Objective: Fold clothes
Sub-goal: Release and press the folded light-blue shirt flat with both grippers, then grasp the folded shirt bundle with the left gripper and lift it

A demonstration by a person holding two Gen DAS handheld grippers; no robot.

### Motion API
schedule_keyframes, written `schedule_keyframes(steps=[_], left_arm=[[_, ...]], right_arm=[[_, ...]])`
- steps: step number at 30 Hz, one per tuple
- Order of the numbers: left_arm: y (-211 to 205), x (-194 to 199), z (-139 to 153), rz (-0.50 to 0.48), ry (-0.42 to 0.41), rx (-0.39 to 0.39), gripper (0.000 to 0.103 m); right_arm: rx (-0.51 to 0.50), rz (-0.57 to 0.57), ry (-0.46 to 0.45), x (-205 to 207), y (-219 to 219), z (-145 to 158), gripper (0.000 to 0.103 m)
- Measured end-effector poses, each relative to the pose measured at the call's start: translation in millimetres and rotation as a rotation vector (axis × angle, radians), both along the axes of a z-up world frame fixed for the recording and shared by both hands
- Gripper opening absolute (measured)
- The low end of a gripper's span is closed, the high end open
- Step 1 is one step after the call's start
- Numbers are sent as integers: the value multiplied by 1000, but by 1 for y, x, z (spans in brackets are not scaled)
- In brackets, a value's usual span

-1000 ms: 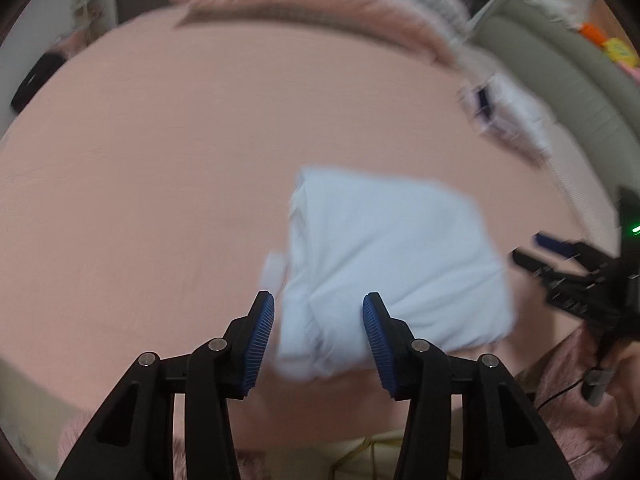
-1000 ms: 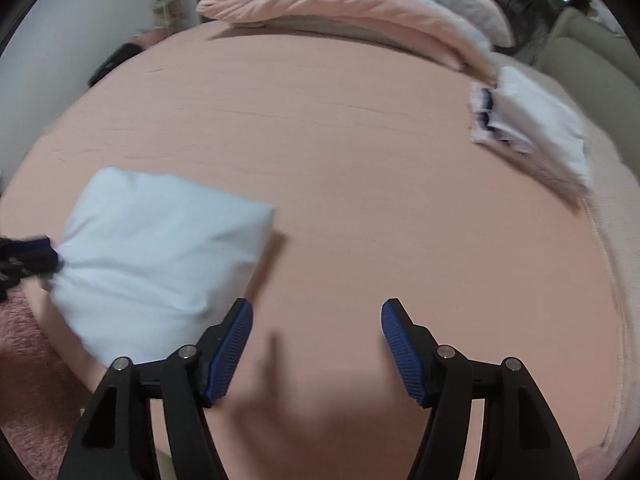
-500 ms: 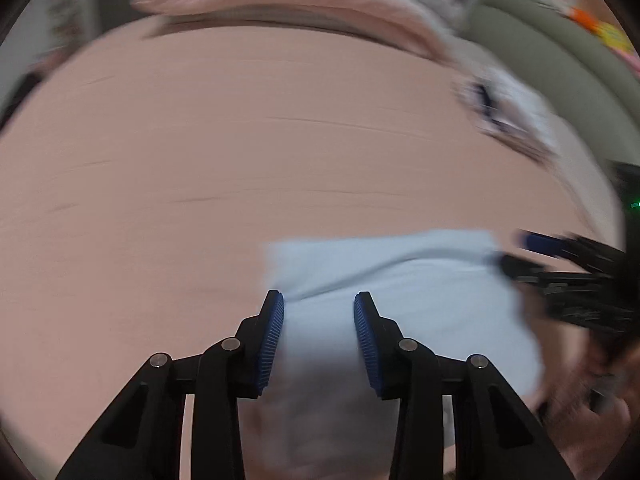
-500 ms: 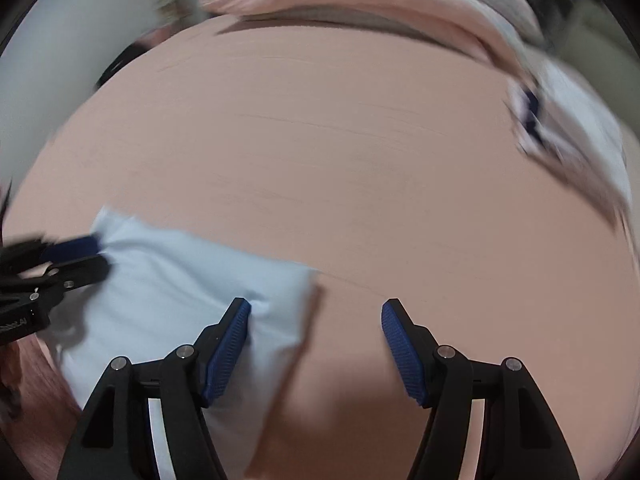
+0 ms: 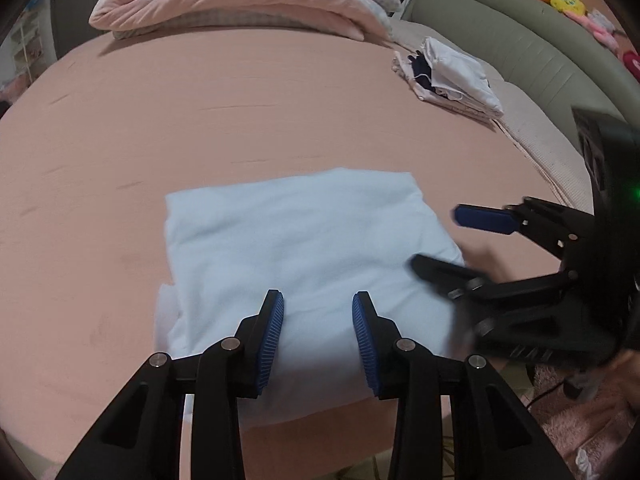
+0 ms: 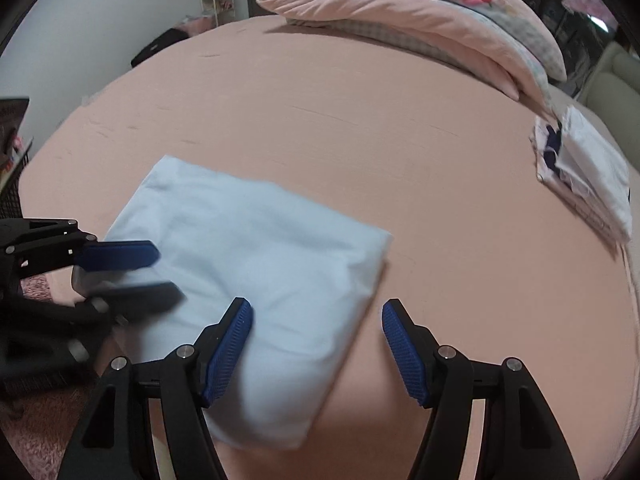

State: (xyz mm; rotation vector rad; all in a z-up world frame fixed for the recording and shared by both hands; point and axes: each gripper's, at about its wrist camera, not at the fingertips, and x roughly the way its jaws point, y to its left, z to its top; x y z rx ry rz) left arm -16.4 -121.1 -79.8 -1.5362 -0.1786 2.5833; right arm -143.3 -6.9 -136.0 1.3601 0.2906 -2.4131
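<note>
The folded light-blue garment (image 5: 304,248) is now lying flat on the bed (image 5: 200,120). The left hand-held gripper (image 5: 318,322), jaws just narrowed, and the right hand-held gripper (image 6: 316,344) are both hovering released, so this fold looks finished.

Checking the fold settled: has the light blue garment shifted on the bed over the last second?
Yes. In the right wrist view the light blue garment now reaches further right, toward the stacked white clothes.

Folded blue garment (image 5: 304,240) flat on pink bed (image 5: 240,112).
</note>
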Motion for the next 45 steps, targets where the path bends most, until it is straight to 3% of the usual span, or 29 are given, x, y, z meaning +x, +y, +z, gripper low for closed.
schedule_keyframes(steps=[2, 6, 10, 15, 18, 21, 24, 27, 32, 34, 38, 40, 43, 45], left_arm=[[0, -12, 2, 17, -21, -61, 36], [-17, -5, 16, 108, -11, -101, 35], [-3, 2, 22, 17, 36, -27, 35], [12, -2, -1, -54, -41, -122, 36], [-7, 1, 2, 20, -68, -121, 37], [-32, 8, 8, 112, -73, -70, 37], [-38, 9, 13, 134, -55, 0, 40], [-30, 4, 12, 120, -52, 13, 46], [-24, 8, -8, 65, -115, -52, 48], [-37, 14, -9, 100, -128, -22, 51], [-69, 24, 0, 209, -88, 172, 51], [-71, 19, 2, 226, -70, 214, 51], [-58, -3, -12, 242, -106, 265, 51], [-67, 9, -15, 240, -111, 288, 65]], right_arm=[[-13, -19, -4, 2, 14, 2, 67], [-25, -95, -21, 9, 37, 10, 67], [-112, -91, 0, 10, 33, 22, 67], [-81, -47, -19, 33, 15, 9, 67], [-72, -95, -46, 31, 33, 4, 67], [30, -179, -63, 33, 54, 1, 67], [-151, -219, -106, 36, 73, 10, 67], [-189, -155, -81, 39, 54, 24, 67], [-98, -9, -53, 34, 3, 20, 68], [-72, -10, -67, 31, 1, 13, 68], [-203, -138, -138, 25, 26, 18, 69], [-260, -185, -146, 20, 33, 22, 71], [-248, -213, -171, 10, 30, 21, 71], [-218, -206, -177, 8, 21, 20, 71]])
